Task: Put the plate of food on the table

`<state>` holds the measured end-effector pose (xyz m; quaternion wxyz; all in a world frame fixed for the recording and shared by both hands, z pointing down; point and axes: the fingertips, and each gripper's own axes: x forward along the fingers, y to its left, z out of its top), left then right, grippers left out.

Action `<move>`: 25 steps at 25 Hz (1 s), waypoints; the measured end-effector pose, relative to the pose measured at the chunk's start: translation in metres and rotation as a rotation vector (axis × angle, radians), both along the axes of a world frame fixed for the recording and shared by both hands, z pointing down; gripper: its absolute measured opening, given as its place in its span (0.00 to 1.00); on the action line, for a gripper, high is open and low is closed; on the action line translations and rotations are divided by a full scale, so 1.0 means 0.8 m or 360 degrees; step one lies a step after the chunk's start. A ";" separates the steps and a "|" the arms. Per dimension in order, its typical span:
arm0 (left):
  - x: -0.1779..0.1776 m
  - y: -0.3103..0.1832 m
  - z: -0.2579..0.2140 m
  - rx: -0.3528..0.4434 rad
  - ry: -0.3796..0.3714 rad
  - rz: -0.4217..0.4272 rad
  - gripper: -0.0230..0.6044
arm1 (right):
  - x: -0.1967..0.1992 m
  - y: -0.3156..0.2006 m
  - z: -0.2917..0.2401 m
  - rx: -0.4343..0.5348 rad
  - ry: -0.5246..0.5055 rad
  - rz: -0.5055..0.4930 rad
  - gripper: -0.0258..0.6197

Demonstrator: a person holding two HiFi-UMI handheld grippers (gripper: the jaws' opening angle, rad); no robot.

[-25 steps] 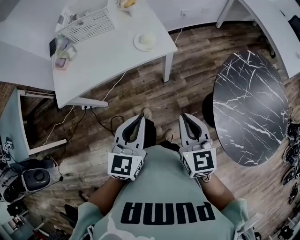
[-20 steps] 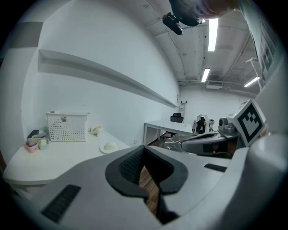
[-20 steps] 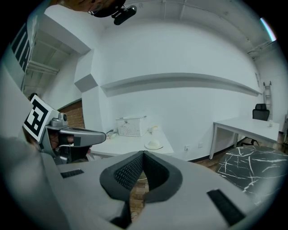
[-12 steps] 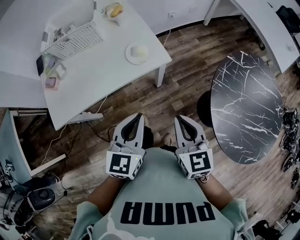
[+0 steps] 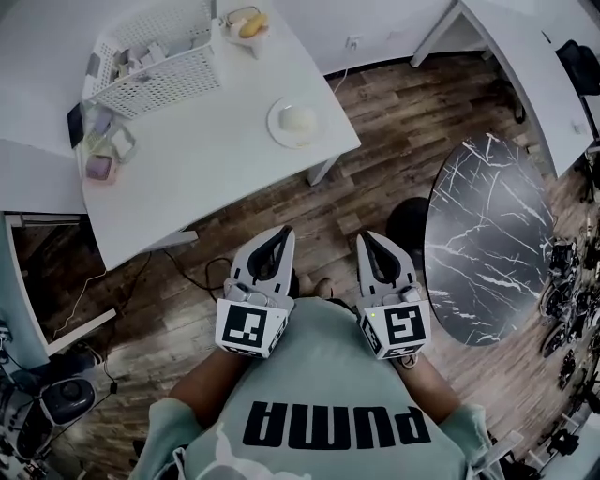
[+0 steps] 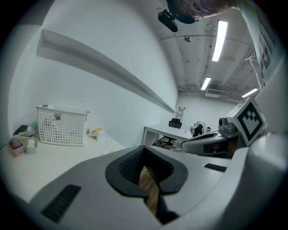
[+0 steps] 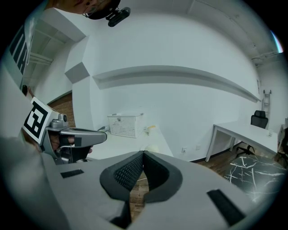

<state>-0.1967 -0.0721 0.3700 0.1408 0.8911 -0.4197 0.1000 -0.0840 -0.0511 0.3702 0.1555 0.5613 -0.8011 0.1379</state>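
- Approach step: left gripper (image 5: 279,239) and right gripper (image 5: 367,240) are both closed on nothing, held at the chest.
- The plate (image 5: 297,122) sits on the white table (image 5: 206,169), well ahead.
- Next, probably: step closer, open the jaws, take the plate's rim.

so I count one round white plate of pale food (image 5: 298,122) near the right edge of the white desk (image 5: 206,159), one white perforated basket (image 5: 150,56) and one small bowl of yellow food (image 5: 246,23) along its far edge, plus one round black marble table (image 5: 487,239).
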 end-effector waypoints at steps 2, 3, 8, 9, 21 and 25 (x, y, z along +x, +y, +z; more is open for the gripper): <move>-0.008 -0.013 -0.001 -0.0001 0.0006 -0.0005 0.05 | -0.006 -0.013 -0.003 0.0009 0.0008 0.0003 0.05; -0.011 -0.019 -0.002 0.0000 0.0009 -0.0006 0.05 | -0.010 -0.020 -0.005 0.0014 0.0011 0.0004 0.05; -0.022 -0.047 -0.006 0.0011 0.0024 0.0019 0.05 | -0.019 -0.048 -0.013 0.0036 0.0018 0.0036 0.05; -0.024 -0.051 -0.007 0.0015 0.0025 0.0030 0.05 | -0.020 -0.052 -0.014 0.0040 0.0021 0.0050 0.05; -0.055 -0.093 -0.019 0.0069 0.0069 0.0104 0.05 | -0.039 -0.084 -0.028 0.0085 0.0049 0.0184 0.05; -0.061 -0.096 -0.020 0.0067 0.0096 0.0080 0.05 | -0.047 -0.087 -0.029 0.0084 0.0066 0.0158 0.05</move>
